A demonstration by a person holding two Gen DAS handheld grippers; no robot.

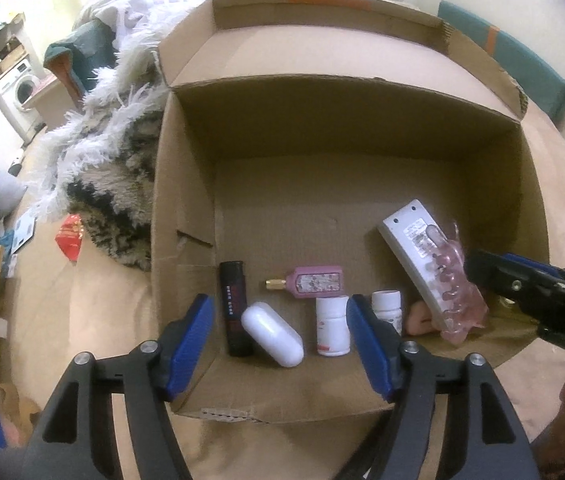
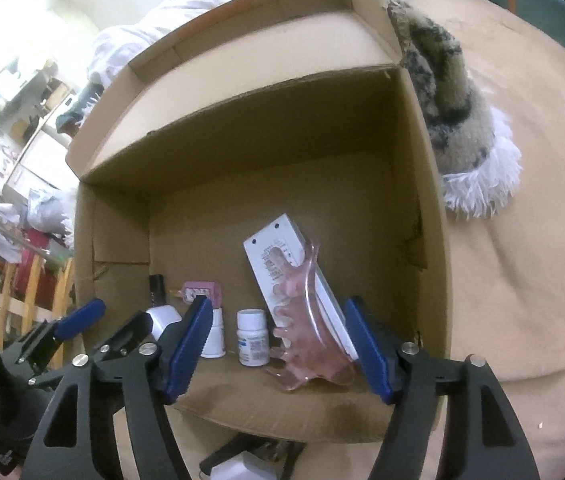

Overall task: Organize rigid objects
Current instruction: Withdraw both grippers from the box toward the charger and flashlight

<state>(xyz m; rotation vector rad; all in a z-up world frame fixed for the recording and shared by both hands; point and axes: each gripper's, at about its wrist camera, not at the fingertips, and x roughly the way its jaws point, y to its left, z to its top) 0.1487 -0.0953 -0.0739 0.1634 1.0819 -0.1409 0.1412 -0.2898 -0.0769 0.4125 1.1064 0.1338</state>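
Bed surface, tan sheet, cardboard box (image 1: 186,184) open on top. Pink claw clip (image 2: 306,344) leans on white remote (image 2: 278,256) at box's right wall, long axis toward 11 o'clock. My right gripper (image 2: 278,348) nearest, jaws apart, clip between, no pad contact. My left gripper (image 1: 282,344) apart, empty, above white capsule (image 1: 272,334), bottles at 12.

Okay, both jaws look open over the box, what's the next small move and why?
Probably lift the right gripper straight up out of the cardboard box. Its jaws stand open on either side of the pink hair claw clip, not pressing it, and the clip already rests on the box floor against the white power strip. The left gripper is likewise open and empty above the white pill-shaped case.
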